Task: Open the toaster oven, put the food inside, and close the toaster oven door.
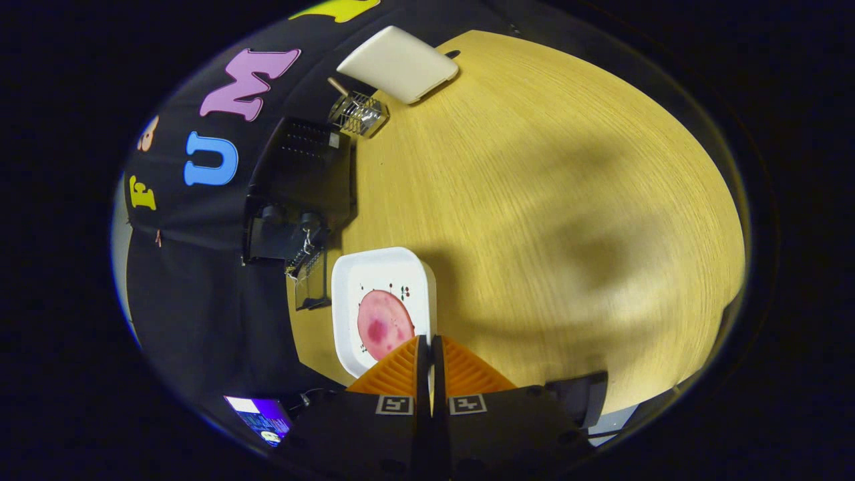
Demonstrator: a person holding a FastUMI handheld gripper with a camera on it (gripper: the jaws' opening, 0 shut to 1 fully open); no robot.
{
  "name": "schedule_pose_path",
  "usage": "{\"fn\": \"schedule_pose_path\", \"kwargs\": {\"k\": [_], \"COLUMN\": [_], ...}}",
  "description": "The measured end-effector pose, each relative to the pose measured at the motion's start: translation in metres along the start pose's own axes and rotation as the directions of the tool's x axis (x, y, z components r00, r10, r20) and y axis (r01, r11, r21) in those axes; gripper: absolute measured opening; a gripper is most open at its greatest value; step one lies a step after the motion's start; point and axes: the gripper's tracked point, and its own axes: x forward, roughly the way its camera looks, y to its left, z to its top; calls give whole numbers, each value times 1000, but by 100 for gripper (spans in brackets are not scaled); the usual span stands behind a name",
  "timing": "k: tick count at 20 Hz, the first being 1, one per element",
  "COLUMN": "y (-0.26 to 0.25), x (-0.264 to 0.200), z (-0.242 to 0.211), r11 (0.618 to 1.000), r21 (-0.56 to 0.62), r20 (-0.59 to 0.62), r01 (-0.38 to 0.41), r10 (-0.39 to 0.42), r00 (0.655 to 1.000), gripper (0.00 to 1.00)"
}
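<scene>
A white square plate carries a round pink slice of food and sits just ahead of my fingers. My gripper is shut on the plate's near rim, and a pale sliver of that rim shows between the closed fingers. The black toaster oven stands against the booth wall beyond the plate, its knobs facing me. Its glass door hangs open right beside the plate's far edge. The whole scene appears rolled on its side.
A small wire rack with a wooden handle lies past the oven on the wooden table. A white rectangular board rests farther on. A lit screen glows near my fingers' base.
</scene>
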Motion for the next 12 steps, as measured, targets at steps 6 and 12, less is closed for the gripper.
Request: {"fn": "schedule_pose_path", "kwargs": {"k": [6,12], "y": [93,177], "x": [8,55], "z": [-41,-57], "r11": [995,988], "r21": [87,144], "r20": [59,151], "r01": [-41,-54], "r10": [36,32], "r00": [998,988], "gripper": [5,5]}}
